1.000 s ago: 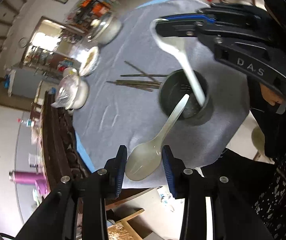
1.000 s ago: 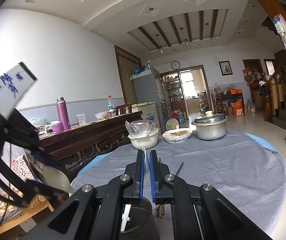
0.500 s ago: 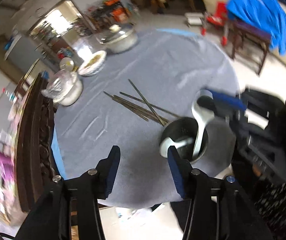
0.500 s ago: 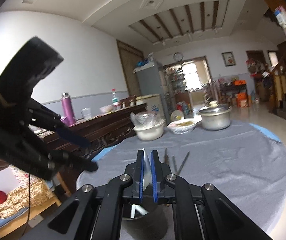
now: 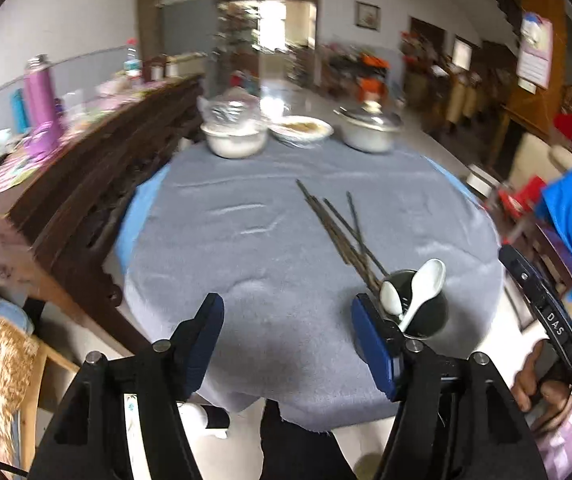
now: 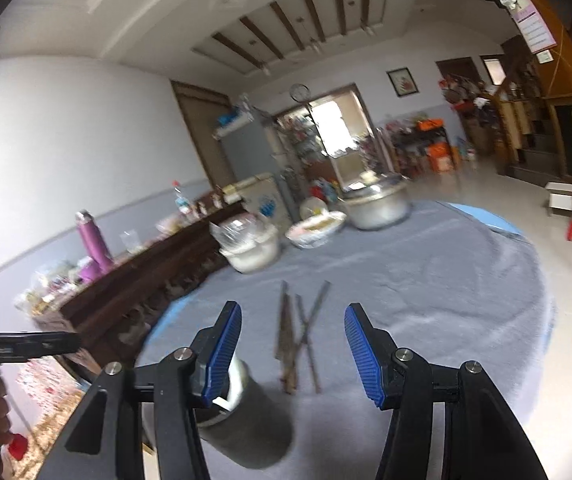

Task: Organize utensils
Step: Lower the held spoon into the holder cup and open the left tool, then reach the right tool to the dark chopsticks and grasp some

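Left wrist view, two spoons [image 5: 426, 292] upright in holder [image 5: 432, 320], bowls up

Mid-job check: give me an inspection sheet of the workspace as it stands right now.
Surface: round table under a grey cloth, blue layer showing at the edge.
Job's things: two white spoons standing in the dark utensil cup; dark chopsticks loose on the cloth.
Clutter: covered white bowl, plate of food, lidded metal pot.
Grippers: left gripper and right gripper opening, nothing between the jaws.
Cables: nothing seen.
Surroundings: wooden sideboard, purple flask.
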The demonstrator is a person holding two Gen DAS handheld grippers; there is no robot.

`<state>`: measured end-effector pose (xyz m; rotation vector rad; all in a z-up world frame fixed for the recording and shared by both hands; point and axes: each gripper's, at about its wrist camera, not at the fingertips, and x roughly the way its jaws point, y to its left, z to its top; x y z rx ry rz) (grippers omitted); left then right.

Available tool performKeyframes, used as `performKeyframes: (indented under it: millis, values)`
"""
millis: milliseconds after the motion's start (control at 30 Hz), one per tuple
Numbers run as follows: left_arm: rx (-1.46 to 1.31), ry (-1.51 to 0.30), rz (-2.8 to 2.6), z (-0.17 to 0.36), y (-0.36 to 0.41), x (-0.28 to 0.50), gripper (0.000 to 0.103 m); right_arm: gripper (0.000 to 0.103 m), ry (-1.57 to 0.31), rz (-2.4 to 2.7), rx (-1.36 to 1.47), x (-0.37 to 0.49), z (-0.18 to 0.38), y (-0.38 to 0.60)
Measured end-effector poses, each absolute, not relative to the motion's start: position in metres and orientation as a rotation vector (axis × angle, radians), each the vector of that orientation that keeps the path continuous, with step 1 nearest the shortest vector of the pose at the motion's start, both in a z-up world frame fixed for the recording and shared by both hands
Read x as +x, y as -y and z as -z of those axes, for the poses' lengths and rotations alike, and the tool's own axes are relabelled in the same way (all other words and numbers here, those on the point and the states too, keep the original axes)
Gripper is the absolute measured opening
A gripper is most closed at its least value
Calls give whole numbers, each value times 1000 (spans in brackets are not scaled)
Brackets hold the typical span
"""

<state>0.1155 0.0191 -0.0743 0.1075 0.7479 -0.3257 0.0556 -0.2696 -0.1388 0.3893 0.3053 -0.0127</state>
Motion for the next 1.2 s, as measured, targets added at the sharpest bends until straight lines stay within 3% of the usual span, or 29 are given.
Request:
performKeyframes:
  millis: [367,1200]
  values:
    - [87,-679,309,90,-6,91,76,57,-418,101,347,48,135,273]
    - [133,-722,121,114,-31,106,76,59,-503,109,344,57,127,247]
